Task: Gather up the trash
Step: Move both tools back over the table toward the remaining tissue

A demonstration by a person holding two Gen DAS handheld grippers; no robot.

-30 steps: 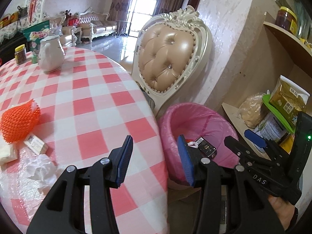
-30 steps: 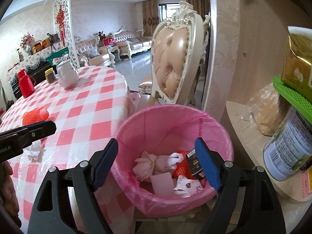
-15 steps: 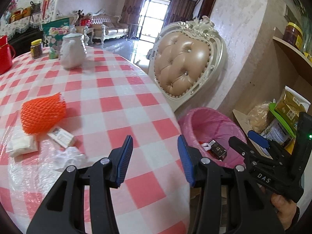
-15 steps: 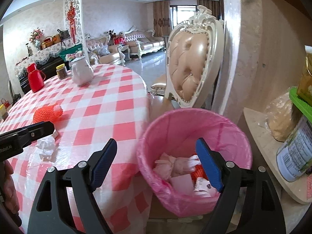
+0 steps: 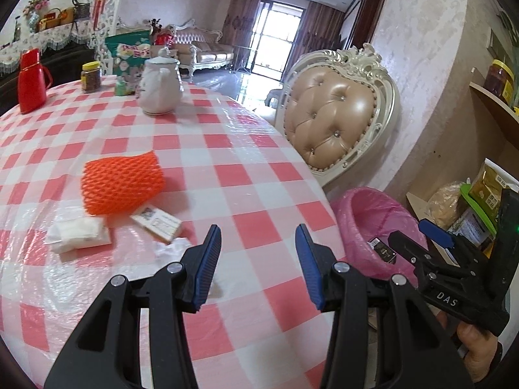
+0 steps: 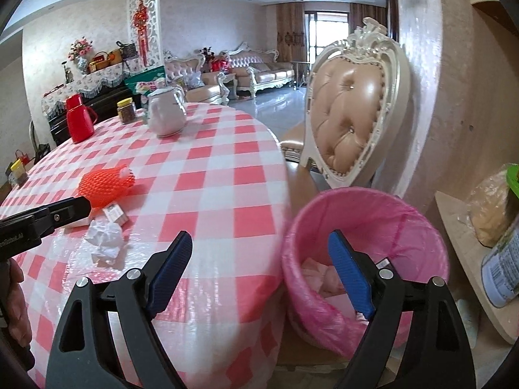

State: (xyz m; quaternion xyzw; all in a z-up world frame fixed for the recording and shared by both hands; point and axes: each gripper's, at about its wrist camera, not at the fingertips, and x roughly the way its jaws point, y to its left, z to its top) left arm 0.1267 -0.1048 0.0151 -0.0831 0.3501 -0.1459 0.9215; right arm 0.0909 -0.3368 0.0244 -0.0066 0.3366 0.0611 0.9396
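The remaining trash lies on the worktop [image 5: 246, 168] in a cluster: the orange foam net [image 5: 121, 184], a small card box [image 5: 155, 223] touching its near side, a folded white tissue [image 5: 78, 233] to the box's left, a crumpled tissue [image 6: 105, 240] just nearer than the box; the pink-lined bin [image 6: 366, 227] stands off the worktop's edge, well apart from the net; the left gripper [image 5: 258, 259] and right gripper [image 6: 259, 275] both have released fingers, nothing between them. A risk, I judge: the light net could slip from the fingers or the tissue could tear; the bin's contents are mostly hidden.
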